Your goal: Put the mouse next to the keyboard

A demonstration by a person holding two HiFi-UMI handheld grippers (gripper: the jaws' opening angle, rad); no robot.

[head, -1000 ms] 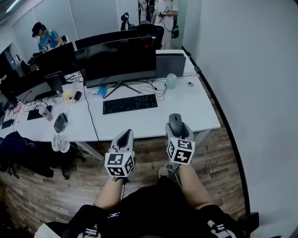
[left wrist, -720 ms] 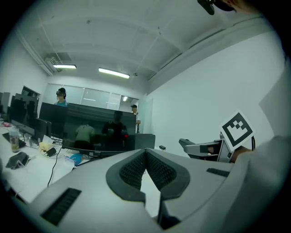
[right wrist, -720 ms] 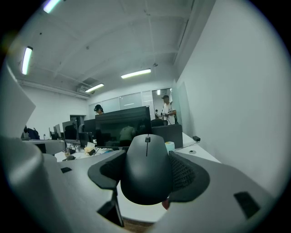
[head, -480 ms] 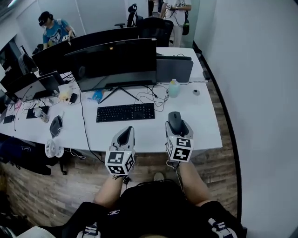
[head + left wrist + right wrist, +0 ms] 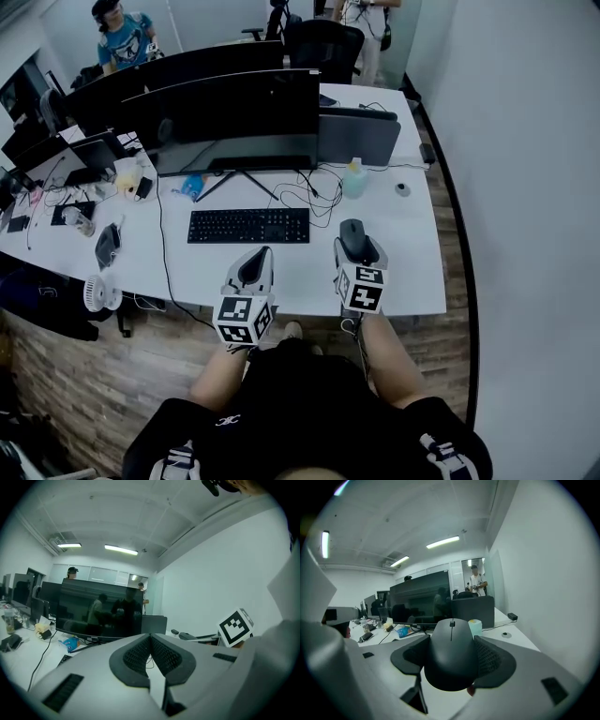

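Note:
My right gripper (image 5: 353,246) is shut on a black mouse (image 5: 352,239), held over the white desk (image 5: 412,253) to the right of the black keyboard (image 5: 248,225). In the right gripper view the mouse (image 5: 451,652) fills the space between the jaws of the right gripper (image 5: 452,660), its wheel pointing away from me. My left gripper (image 5: 253,267) hovers just in front of the keyboard with its jaws shut on nothing. The left gripper (image 5: 151,656) shows its ribbed pads pressed together.
A wide black monitor (image 5: 225,108) stands behind the keyboard, with loose cables (image 5: 305,192) and a small bottle (image 5: 353,178) to its right. More monitors and clutter (image 5: 103,244) sit at the left. A person (image 5: 124,33) stands at the far left, another at the back.
Both grippers have moved forward from the desk's front edge to over the desk surface, the right one carrying the mouse closer to the keyboard's right end.

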